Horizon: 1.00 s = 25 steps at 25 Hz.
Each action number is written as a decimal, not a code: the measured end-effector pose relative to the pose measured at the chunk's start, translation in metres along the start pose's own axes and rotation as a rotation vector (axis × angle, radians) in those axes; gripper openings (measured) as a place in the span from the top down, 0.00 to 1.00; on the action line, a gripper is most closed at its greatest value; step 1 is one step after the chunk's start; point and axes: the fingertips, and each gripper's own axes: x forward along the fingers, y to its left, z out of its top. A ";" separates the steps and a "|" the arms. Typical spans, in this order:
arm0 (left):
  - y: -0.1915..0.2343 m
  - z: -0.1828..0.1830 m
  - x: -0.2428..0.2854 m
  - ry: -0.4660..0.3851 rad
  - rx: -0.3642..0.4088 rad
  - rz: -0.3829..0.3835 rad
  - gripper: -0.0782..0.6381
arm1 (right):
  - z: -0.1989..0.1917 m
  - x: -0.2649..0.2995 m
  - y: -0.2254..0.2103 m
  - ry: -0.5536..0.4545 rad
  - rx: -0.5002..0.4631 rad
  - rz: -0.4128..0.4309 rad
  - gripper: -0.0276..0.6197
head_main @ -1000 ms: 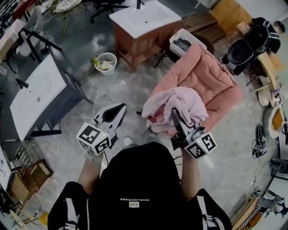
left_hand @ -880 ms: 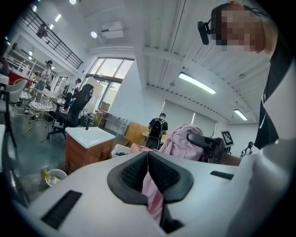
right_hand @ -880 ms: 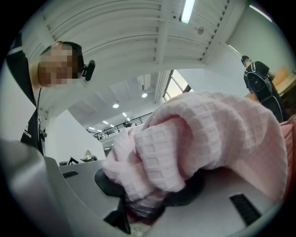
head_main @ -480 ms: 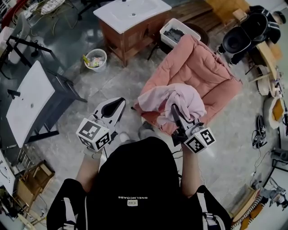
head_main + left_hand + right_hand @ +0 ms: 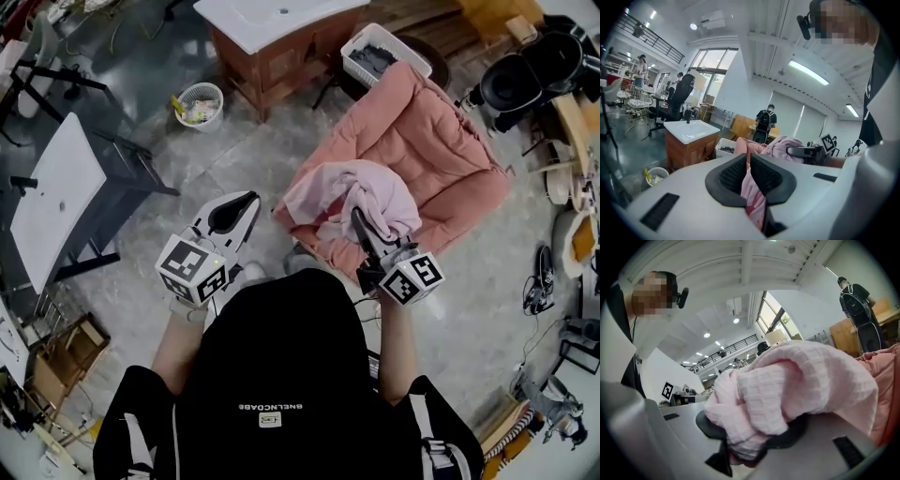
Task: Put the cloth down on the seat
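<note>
Pink cloth (image 5: pixel 375 192) bunched in right tongs (image 5: pixel 357 217) (left tongs (image 5: pixel 249 202) closed, empty): lower onto seat (image 5: pixel 450 178) centre, then release.

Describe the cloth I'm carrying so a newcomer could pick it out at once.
Start at the big salmon-pink padded chair, right of the wooden sink cabinet. Bunched over its seat, held by the right gripper, is the cloth. It is a paler pink with a waffle weave, unlike the darker quilted chair under it.
</note>
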 end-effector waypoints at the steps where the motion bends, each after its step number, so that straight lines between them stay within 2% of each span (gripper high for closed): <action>1: 0.001 -0.001 0.004 0.005 -0.002 0.006 0.87 | -0.005 0.003 -0.007 0.020 -0.001 0.002 0.64; 11: 0.008 -0.007 0.032 0.047 -0.019 0.077 0.87 | -0.039 0.031 -0.067 0.158 0.059 0.015 0.64; 19: 0.016 -0.014 0.046 0.071 -0.032 0.141 0.87 | -0.073 0.049 -0.117 0.251 0.103 -0.013 0.64; 25: 0.022 -0.022 0.064 0.087 -0.068 0.187 0.83 | -0.105 0.059 -0.157 0.345 0.123 -0.043 0.64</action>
